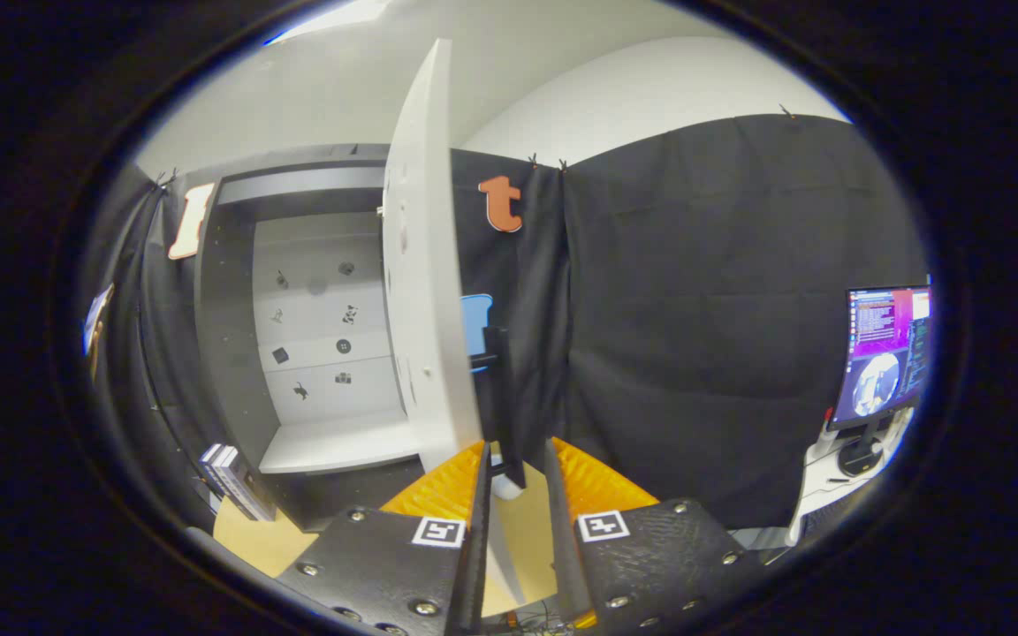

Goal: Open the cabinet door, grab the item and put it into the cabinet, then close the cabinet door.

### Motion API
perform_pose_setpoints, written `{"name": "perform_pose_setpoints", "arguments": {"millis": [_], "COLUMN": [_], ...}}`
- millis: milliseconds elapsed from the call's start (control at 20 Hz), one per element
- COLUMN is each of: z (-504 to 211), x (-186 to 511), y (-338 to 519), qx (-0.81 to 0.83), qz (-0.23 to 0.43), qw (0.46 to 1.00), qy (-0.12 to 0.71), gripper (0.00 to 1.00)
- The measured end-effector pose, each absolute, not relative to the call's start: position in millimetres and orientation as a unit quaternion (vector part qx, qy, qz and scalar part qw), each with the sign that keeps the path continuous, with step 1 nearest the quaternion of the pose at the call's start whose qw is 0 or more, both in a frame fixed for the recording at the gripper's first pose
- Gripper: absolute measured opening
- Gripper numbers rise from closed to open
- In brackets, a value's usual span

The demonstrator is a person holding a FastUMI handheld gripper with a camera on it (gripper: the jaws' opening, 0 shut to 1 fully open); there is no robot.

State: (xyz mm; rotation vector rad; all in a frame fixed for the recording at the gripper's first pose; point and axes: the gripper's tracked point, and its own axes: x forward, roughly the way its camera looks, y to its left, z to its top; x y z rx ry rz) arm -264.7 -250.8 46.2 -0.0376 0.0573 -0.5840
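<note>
Right up close, our tool (pixel 516 464) had its fingers around the dark handle (pixel 500 397) of the white cabinet door (pixel 425 291), whether pressing we couldn't tell. Left stood the open cabinet (pixel 315 336); a boxed item (pixel 231 477) leaned beside its base; far right, a monitor (pixel 885 353).

gripper (pixel 516 459) | textured dark plates | silver screws | square tag on each side | ribbed jaws
</note>
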Motion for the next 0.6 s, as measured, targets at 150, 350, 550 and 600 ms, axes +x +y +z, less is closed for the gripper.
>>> {"name": "perform_pose_setpoints", "arguments": {"millis": [150, 350, 550, 600], "z": [40.8, 21.1, -12.7, -21.0], "x": [-261.5, -238.0, -204.1, -195.8], "y": [-237.9, -207.2, -177.8, -172.9], "qx": [-0.018, -0.034, -0.032, -0.030], "qz": [-0.281, -0.253, -0.212, -0.202], "qw": [0.959, 0.966, 0.974, 0.975], "qy": [0.027, 0.045, 0.077, 0.085], "gripper": [0.33, 0.33, 0.33, 0.33]}}
